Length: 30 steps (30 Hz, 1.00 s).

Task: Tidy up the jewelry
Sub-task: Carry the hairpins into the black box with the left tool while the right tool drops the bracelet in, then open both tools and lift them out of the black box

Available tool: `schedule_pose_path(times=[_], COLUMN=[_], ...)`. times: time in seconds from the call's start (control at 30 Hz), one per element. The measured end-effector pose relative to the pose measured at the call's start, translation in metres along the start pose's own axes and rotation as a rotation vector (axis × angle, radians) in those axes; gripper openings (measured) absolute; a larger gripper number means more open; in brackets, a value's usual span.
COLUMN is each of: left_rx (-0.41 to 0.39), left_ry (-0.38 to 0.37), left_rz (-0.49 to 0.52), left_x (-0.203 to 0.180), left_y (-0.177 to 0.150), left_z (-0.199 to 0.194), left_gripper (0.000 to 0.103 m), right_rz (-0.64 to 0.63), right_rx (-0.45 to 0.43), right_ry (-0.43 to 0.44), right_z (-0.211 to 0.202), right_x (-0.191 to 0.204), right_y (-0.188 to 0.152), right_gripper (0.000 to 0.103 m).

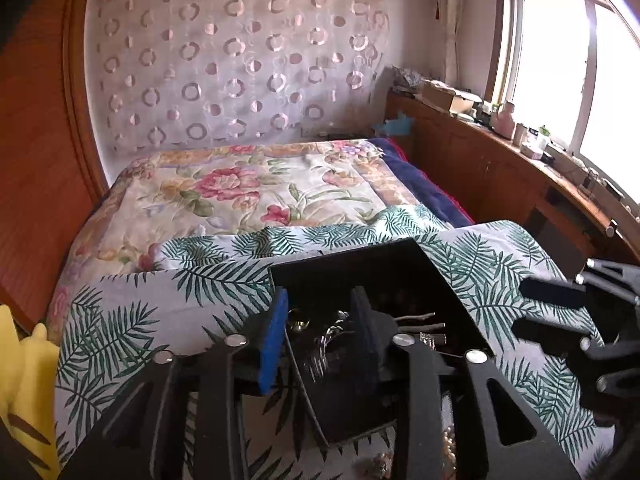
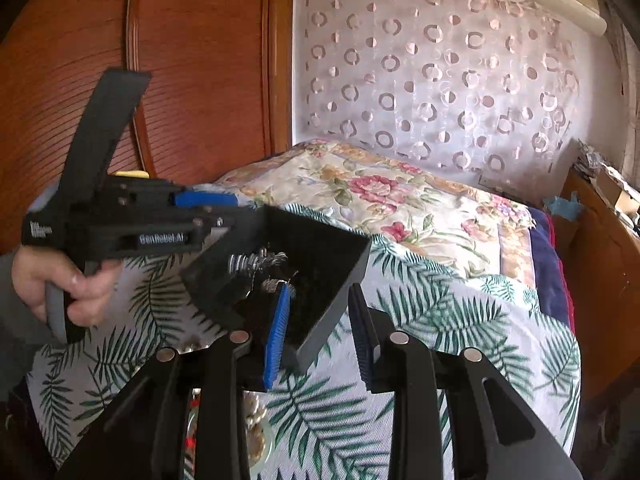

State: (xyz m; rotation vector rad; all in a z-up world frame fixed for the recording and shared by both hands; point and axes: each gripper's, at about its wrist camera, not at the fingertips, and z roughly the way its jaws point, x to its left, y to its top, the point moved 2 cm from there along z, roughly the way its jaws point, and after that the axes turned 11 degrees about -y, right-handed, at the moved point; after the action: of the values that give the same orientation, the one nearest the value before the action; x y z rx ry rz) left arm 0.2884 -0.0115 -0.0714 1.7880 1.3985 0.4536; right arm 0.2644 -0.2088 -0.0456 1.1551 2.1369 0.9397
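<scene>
A black open box [image 1: 360, 276] holds several pieces of jewelry [image 1: 332, 332], silver and gold. It is lifted and tilted above the fern-print cloth [image 1: 160, 312]. My left gripper [image 1: 320, 340] straddles the box's near left wall, one finger outside and one inside, and holds it up. In the right wrist view the box [image 2: 320, 256] hangs from the left gripper [image 2: 224, 216], with coiled silver pieces [image 2: 256, 260] inside. My right gripper [image 2: 320, 340] is open around the box's near wall without closing on it. More jewelry [image 2: 256, 420] lies on the cloth below.
The bed has a floral quilt [image 1: 260, 188] and a blue blanket [image 1: 424, 184] behind the cloth. A wooden wardrobe [image 2: 180, 60] stands left, a cluttered wooden ledge [image 1: 520, 144] by the window right. A yellow toy [image 1: 24, 380] is at the left edge. Pearls [image 1: 450, 448] lie below the box.
</scene>
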Motion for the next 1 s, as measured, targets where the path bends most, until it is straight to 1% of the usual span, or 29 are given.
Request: schedule_pose_path(times=[0.17, 0.2, 0.33, 0.4, 0.47, 0.63, 0.73, 1.0], left_rx=[-0.016, -0.02, -0.03, -0.03, -0.03, -0.017, -0.005, 0.03], left_ry=[-0.002, -0.004, -0.006, -0.005, 0.002, 0.003, 0.001, -0.004], left_rz=[0.001, -0.002, -0.011, -0.013, -0.007, -0.011, -0.018, -0.033], left_x=[0.0, 0.0, 0.003, 0.001, 0.001, 0.002, 0.002, -0.003], left_y=[-0.009, -0.012, -0.027, -0.035, -0.045, -0.067, -0.082, -0.114], left_z=[-0.015, -0.019, -0.036, -0.043, -0.051, -0.065, -0.071, -0.08], left_gripper=[0.038, 0.041, 0.043, 0.046, 0.048, 0.048, 0.053, 0.053], right_rz=[0.02, 0.024, 0.031, 0.041, 0.048, 0.061, 0.079, 0.082], right_rx=[0.02, 0.024, 0.037, 0.047, 0.052, 0.079, 0.092, 0.145], right_ry=[-0.003, -0.002, -0.009, -0.011, -0.011, -0.011, -0.005, -0.007], right_z=[-0.005, -0.006, -0.008, -0.008, -0.009, -0.01, -0.012, -0.01], right_x=[0.004, 0.005, 0.008, 0.009, 0.009, 0.015, 0.017, 0.026], right_y=[-0.013, -0.016, -0.026, -0.03, -0.033, -0.046, -0.054, -0.076], right_gripper=[0.033, 0.033, 0.033, 0.033, 0.033, 0.033, 0.033, 0.033])
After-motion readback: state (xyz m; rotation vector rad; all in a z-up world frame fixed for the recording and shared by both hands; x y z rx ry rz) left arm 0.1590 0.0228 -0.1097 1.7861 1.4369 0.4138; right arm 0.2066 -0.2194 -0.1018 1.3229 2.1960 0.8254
